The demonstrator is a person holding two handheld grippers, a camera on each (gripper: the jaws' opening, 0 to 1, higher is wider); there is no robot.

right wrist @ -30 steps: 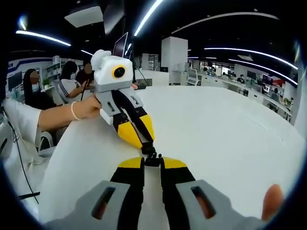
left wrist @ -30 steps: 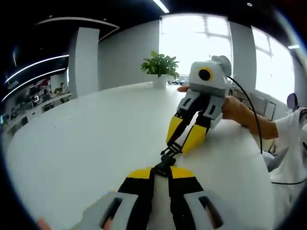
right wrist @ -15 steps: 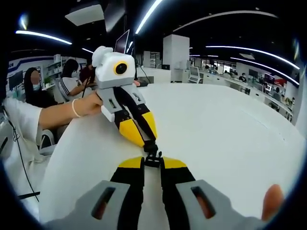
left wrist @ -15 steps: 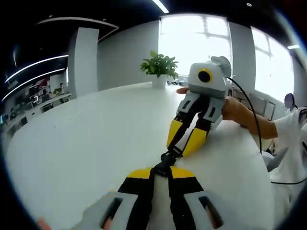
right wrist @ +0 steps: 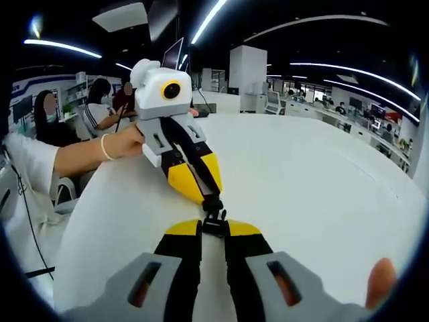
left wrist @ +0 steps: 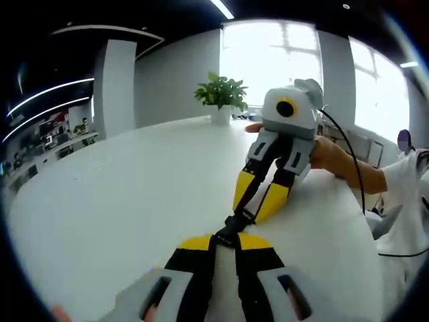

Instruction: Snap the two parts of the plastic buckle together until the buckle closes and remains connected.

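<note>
Left gripper: in the left gripper view, the left gripper [left wrist: 224, 243] rises from the near edge, its 2 yellow-tipped jaws drawn together and clamped on the near end of the black plastic buckle [left wrist: 234, 225]. In the right gripper view it comes in from the left, held by a hand [right wrist: 127, 142] with a bracelet at the wrist.
Right gripper: in the right gripper view, the right gripper [right wrist: 213, 229] has its 2 jaws closed on the near end of the buckle. In the left gripper view it reaches in from the right, held by a hand [left wrist: 328, 153], tips pointing down toward the buckle.
Buckle: it sits between the 2 pairs of yellow tips, just above the white table [left wrist: 120, 194]. In the left gripper view a black strap [left wrist: 253, 193] runs from it up between the right gripper's jaws. Whether its 2 parts are fully latched cannot be told.
Table: large, white, rounded.
Far side: a potted plant [left wrist: 222, 94] stands at the far table edge before bright windows in the left gripper view.
Left of the right gripper view: seated people [right wrist: 100, 100] at the table's far left.
</note>
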